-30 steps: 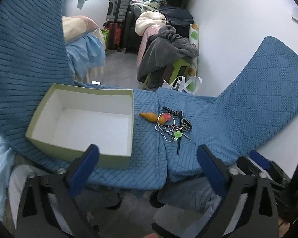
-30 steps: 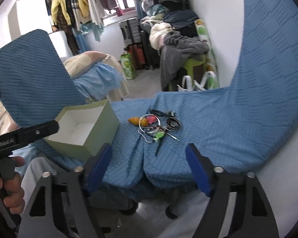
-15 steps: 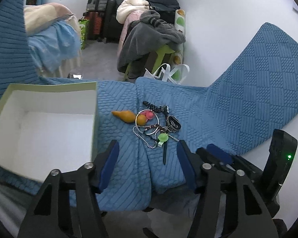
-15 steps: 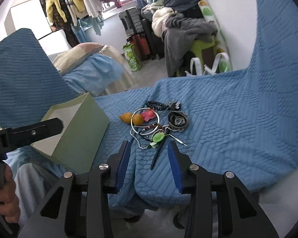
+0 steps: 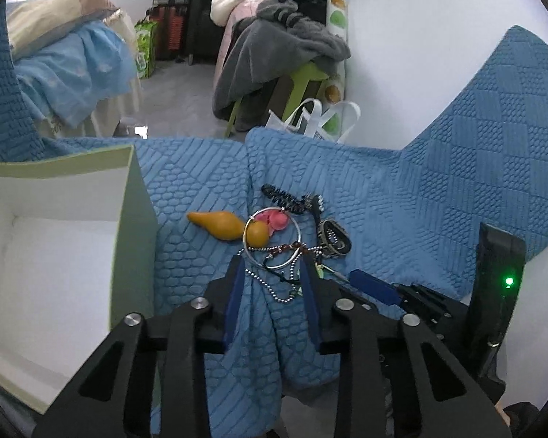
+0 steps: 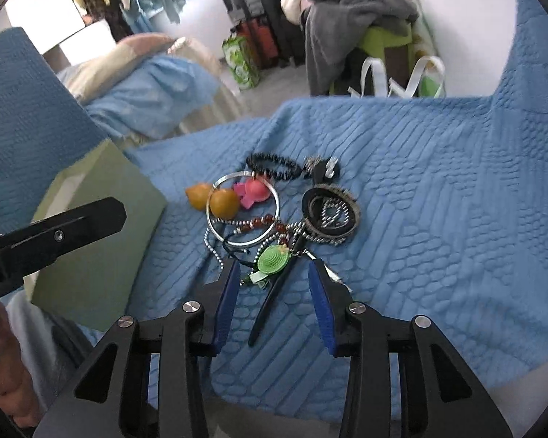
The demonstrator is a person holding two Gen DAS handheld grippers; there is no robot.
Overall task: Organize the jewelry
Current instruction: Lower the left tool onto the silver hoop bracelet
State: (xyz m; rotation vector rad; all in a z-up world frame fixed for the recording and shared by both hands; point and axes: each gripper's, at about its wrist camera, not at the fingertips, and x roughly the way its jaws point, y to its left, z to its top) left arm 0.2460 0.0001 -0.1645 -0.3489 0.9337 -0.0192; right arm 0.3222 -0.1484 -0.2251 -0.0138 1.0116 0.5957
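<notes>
A pile of jewelry lies on the blue quilted cover: a silver bangle (image 5: 273, 241) (image 6: 243, 211), a ball chain (image 5: 274, 288), orange gourd pieces (image 5: 219, 224) (image 6: 223, 202), a pink clip (image 6: 254, 189), a green hat clip (image 6: 272, 259), a black stick (image 6: 270, 301) and a black bracelet (image 6: 330, 213). The open pale green box (image 5: 128, 241) (image 6: 102, 226) stands left of the pile. My left gripper (image 5: 272, 273) is open, its jaws on either side of the ball chain. My right gripper (image 6: 272, 273) is open, its jaws on either side of the green clip and stick.
The blue cover (image 6: 438, 200) drops off at its front edge. The right gripper's body (image 5: 493, 292) sits close to the right of the left one. Beyond the cover are a bed (image 5: 73, 54), suitcases and a heap of clothes (image 5: 281, 36).
Both grippers moved forward and down to the jewelry pile. Their jaws narrowed from wide open and now flank the nearest pieces.
</notes>
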